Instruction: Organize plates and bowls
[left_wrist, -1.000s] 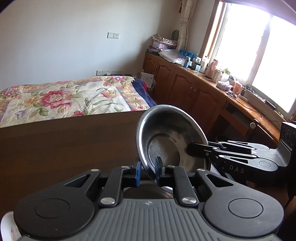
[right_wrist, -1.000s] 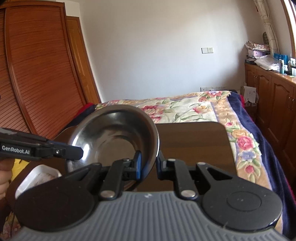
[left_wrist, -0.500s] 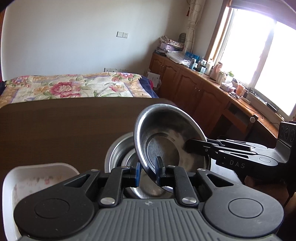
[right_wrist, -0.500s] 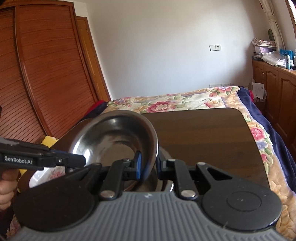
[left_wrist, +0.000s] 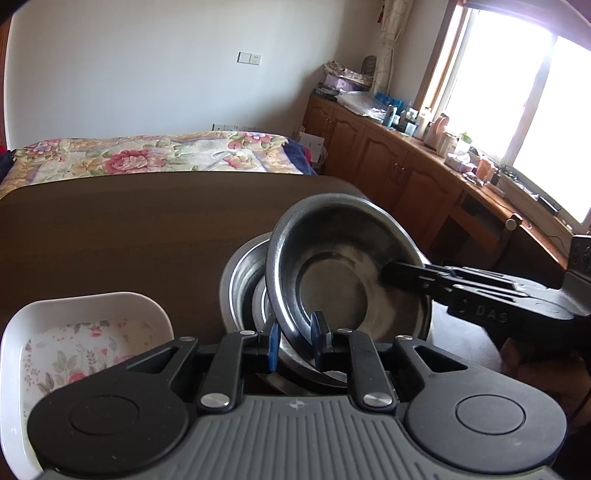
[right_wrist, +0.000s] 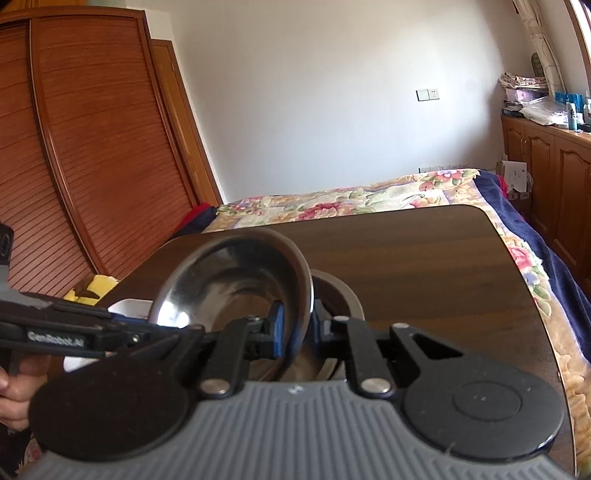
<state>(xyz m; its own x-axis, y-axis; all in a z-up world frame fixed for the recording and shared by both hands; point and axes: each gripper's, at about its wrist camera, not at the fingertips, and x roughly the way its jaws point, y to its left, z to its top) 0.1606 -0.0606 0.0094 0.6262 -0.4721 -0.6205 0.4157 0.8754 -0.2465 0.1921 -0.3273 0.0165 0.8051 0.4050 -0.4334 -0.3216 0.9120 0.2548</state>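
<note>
A steel bowl (left_wrist: 332, 266) (right_wrist: 229, 280) hangs tilted on its side, held by both grippers at opposite rims. My left gripper (left_wrist: 295, 338) is shut on its near rim; in the right wrist view it reaches in from the left (right_wrist: 184, 332). My right gripper (right_wrist: 297, 328) is shut on the other rim, and its fingers enter from the right (left_wrist: 391, 269) in the left wrist view. Directly below, a second steel bowl (left_wrist: 240, 280) (right_wrist: 340, 291) sits on the dark wooden table (left_wrist: 129, 221). The held bowl's lower edge dips into it. A white floral dish (left_wrist: 74, 332) (right_wrist: 129, 306) lies beside it.
A bed with a floral cover (left_wrist: 147, 155) stands past the table's far edge. Wooden cupboards (left_wrist: 388, 170) with clutter run under the window on the right. Slatted wardrobe doors (right_wrist: 92, 147) are on the left. A hand (right_wrist: 11, 369) grips the left tool.
Both grippers have lowered the tilted steel bowl toward the table. The second steel bowl and the white dish have come into view beneath it.
</note>
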